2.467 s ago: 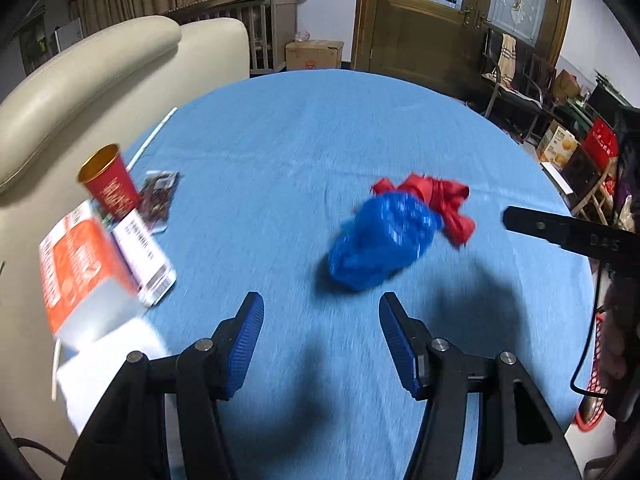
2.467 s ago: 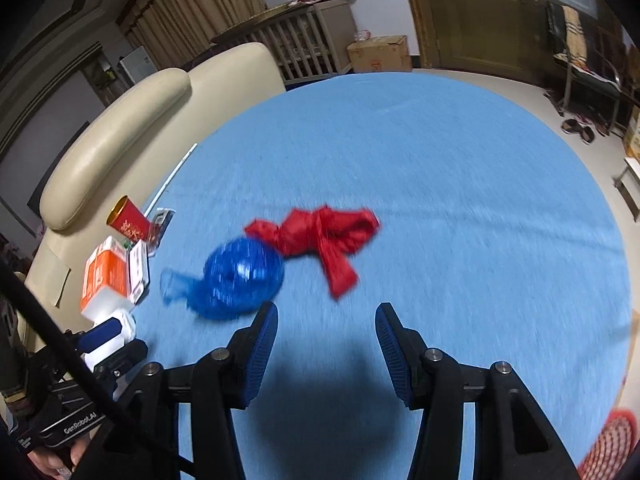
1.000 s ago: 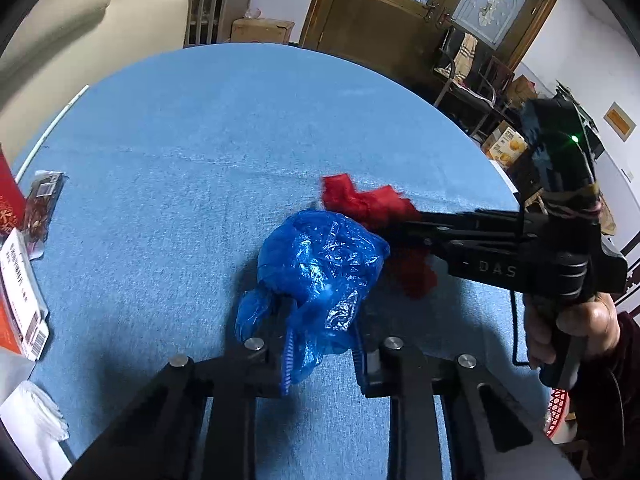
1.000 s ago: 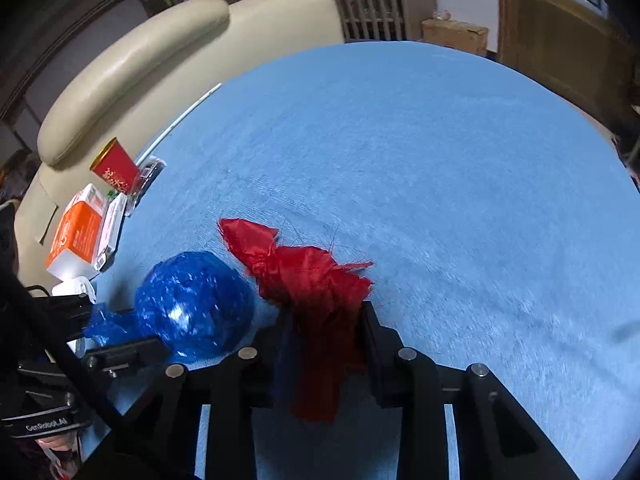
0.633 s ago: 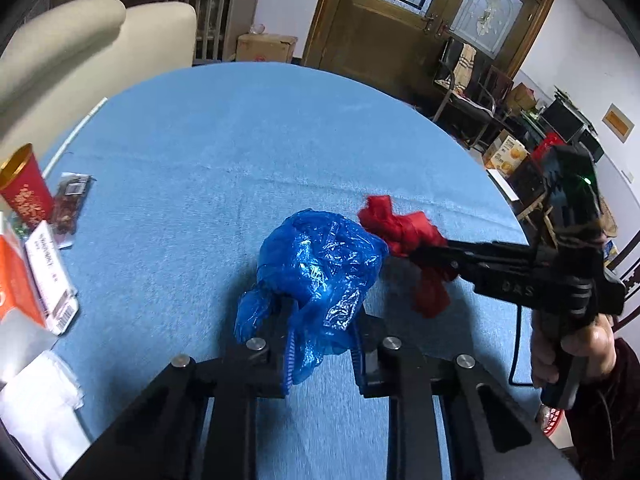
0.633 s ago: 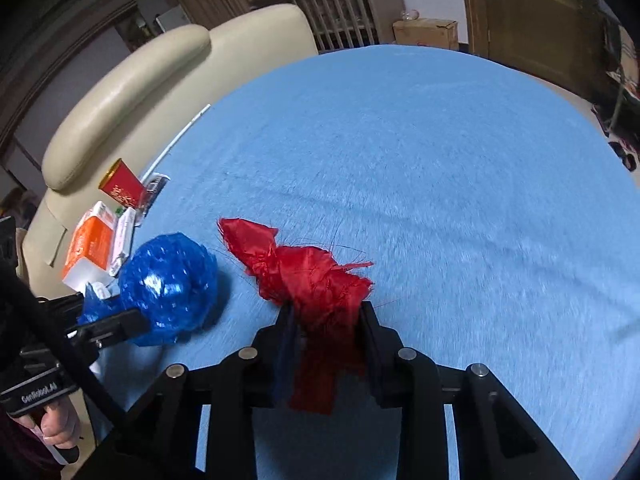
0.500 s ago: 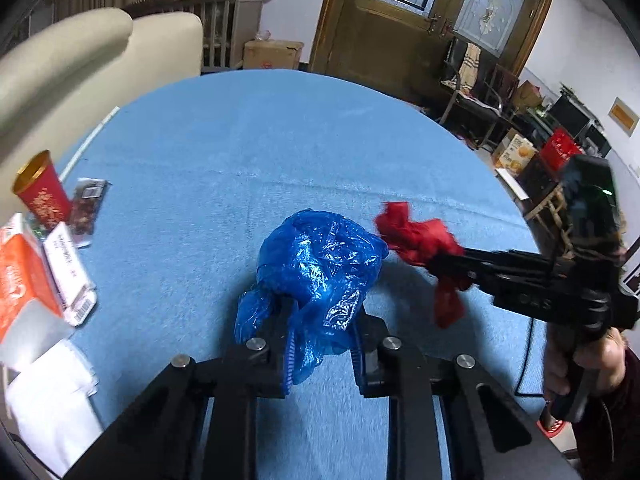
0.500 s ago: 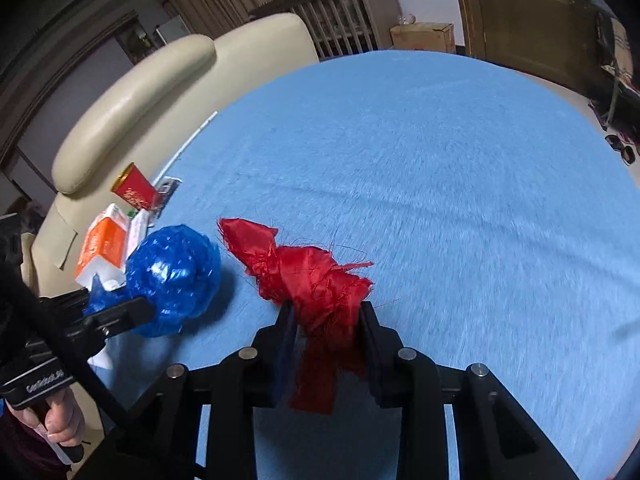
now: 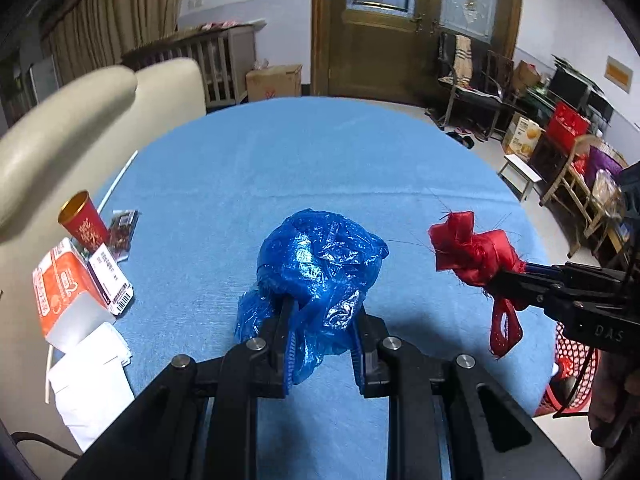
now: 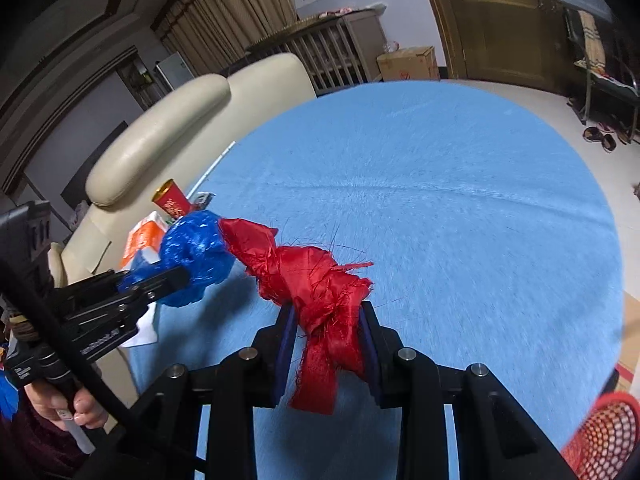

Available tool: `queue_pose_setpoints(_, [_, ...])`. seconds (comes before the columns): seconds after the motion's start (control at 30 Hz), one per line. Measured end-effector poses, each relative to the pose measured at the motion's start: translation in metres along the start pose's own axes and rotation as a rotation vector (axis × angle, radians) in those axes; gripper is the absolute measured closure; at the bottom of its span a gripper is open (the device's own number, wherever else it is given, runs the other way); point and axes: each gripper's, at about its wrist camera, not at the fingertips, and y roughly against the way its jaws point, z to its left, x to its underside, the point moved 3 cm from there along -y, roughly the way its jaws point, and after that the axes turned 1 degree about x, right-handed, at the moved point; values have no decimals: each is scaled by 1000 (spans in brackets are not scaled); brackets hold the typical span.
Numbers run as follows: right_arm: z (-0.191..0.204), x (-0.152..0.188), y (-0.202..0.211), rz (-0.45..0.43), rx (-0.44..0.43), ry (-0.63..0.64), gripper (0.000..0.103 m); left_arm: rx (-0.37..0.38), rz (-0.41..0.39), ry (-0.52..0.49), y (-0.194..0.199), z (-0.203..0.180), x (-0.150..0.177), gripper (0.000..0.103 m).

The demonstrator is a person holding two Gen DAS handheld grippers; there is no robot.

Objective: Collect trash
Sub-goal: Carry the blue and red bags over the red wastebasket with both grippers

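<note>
A crumpled blue plastic bag (image 9: 320,268) hangs above the blue tablecloth, clamped in my left gripper (image 9: 322,320), which is shut on it. My right gripper (image 10: 326,328) is shut on a knotted red ribbon (image 10: 316,284), also lifted off the cloth. In the left wrist view the red ribbon (image 9: 474,254) shows at the right, held by the right gripper (image 9: 516,276). In the right wrist view the blue plastic bag (image 10: 196,254) sits at the left in the left gripper (image 10: 168,280). A red mesh basket (image 10: 604,440) stands on the floor off the table's near right edge.
At the table's left edge lie a red paper cup (image 9: 84,220), a snack wrapper (image 9: 122,228), an orange and white carton (image 9: 66,288) and white paper (image 9: 90,376). A cream sofa (image 9: 72,120) stands behind them. The red mesh basket (image 9: 572,368) shows low right. A hand (image 10: 64,404) holds the left handle.
Both grippers have risen and drawn back from the cloth, each carrying its load. The ribbon has moved right, away from the bag. More of the room and the basket shows.
</note>
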Motion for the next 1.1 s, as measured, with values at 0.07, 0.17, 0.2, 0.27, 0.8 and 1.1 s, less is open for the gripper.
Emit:
queue_pose_setpoints(0.07, [3,7,13,-18,4,3,70,4,-9,-19,7,-8,4,79])
queue_pose_setpoints(0.17, [2,18,31,-34,5,-3,70,8,-18,-44,14,-20,8,79])
queue_pose_setpoints(0.2, [2,20,34,-35,5,-6,70,9,-19,-50,16,-23,10,79])
queue_pose_setpoints(0.27, [1,28,43,-44,17,-7,70,13,-20,-61,20,-30,13,79])
queue_pose_setpoints(0.8, [-27,83,101,-102,53,-120,70,59,-17,-200,38,-92,29,79])
queue_pose_setpoints(1.1, [-47,105,130,-138,72,-169,70,84,-13,-302,42,-136,33,79])
